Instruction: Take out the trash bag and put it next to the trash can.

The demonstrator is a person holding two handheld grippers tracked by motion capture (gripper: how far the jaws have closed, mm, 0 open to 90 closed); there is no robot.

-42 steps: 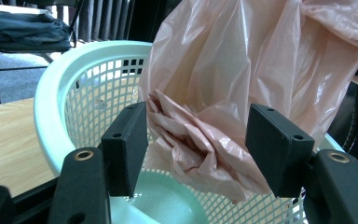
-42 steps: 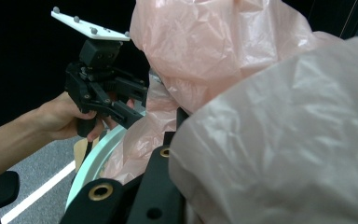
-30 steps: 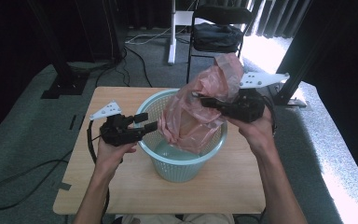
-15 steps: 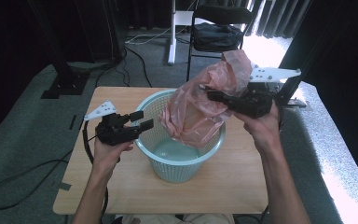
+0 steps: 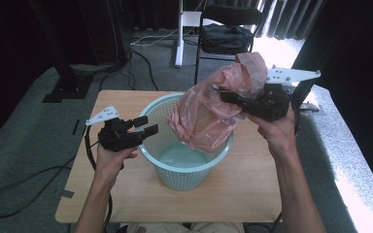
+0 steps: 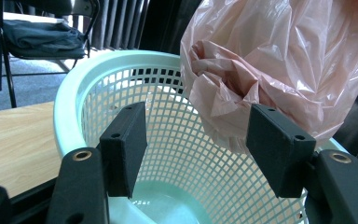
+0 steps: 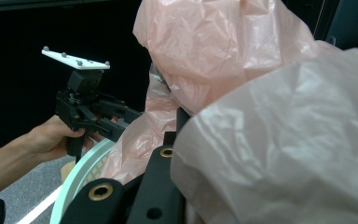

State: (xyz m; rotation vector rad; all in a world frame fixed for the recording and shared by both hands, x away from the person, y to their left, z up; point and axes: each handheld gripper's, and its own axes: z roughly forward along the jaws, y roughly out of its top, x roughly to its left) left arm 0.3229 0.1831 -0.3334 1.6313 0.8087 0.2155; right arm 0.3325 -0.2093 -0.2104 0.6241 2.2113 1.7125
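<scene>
Bag (image 5: 213, 114) up in the air, pink plastic bunched in the right gripper (image 5: 233, 99), clamped on its top, tail hanging into the green basket (image 5: 175, 167) on the surface (image 5: 126, 194). Left gripper (image 5: 145, 127) waits at the rim, jaws wide apart, holding nothing. Risk: thin film slipping loose, or the light basket tipping if the bag snags.

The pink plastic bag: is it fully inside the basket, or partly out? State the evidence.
Partly out. The pink plastic bag is held up by the right gripper; its lower part hangs inside the basket.
</scene>
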